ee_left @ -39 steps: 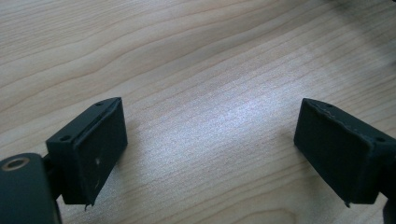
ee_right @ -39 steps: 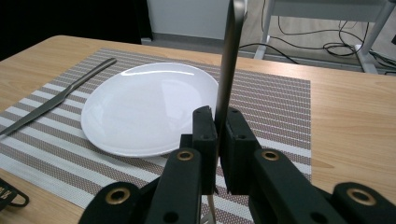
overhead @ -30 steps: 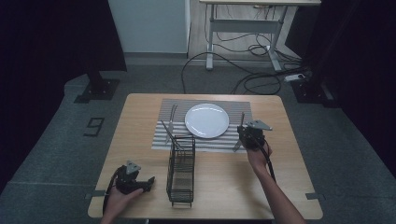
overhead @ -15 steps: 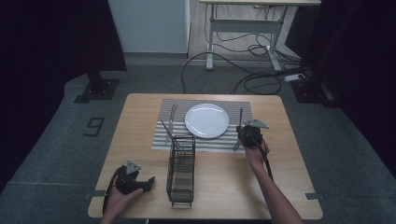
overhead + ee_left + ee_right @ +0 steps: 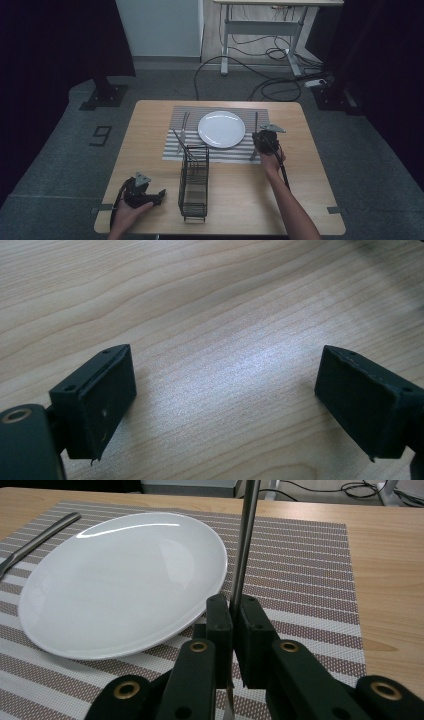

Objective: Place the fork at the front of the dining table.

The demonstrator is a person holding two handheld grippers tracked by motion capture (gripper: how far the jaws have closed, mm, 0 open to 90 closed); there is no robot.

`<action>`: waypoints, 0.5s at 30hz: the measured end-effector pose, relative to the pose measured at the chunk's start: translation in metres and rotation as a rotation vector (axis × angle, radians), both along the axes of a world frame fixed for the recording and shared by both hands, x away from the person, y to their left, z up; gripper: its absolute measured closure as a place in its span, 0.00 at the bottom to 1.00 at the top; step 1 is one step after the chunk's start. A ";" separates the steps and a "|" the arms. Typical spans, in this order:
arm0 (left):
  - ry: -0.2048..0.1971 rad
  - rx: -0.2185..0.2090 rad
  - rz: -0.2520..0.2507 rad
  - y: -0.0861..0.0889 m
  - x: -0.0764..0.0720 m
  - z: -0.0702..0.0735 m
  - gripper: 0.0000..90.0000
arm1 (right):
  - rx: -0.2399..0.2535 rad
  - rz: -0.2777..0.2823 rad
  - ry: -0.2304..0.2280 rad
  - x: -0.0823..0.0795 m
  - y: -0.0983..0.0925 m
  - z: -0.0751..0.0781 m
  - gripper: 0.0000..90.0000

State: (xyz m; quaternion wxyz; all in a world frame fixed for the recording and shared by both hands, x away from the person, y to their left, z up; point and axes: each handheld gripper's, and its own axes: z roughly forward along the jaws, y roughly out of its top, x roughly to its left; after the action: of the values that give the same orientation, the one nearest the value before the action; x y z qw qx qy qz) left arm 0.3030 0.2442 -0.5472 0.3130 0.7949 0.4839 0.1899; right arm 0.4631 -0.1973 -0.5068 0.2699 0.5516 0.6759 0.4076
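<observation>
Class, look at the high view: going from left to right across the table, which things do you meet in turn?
Left gripper → wire rack → white plate → right gripper, shut on a metal utensil.

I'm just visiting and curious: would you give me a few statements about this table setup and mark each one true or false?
1. The right gripper is clamped on a metal utensil. True.
2. The white plate sits on bare wood. False: it lies on a striped placemat.
3. The left gripper holds a fork. False: its jaws stand open over the wooden table, nothing between them.
4. A black wire rack stands between the two hands. True.
5. A piece of cutlery lies left of the plate. True.
</observation>
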 end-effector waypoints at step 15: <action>0.000 0.000 -0.001 0.000 0.000 0.000 0.11 | 0.005 -0.031 0.032 0.014 -0.002 -0.004 0.95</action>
State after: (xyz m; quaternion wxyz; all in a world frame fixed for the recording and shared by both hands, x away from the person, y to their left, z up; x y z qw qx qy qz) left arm 0.3030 0.2443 -0.5472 0.3132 0.7952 0.4834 0.1896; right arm 0.4771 -0.1990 -0.5109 0.2641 0.5690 0.6704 0.3962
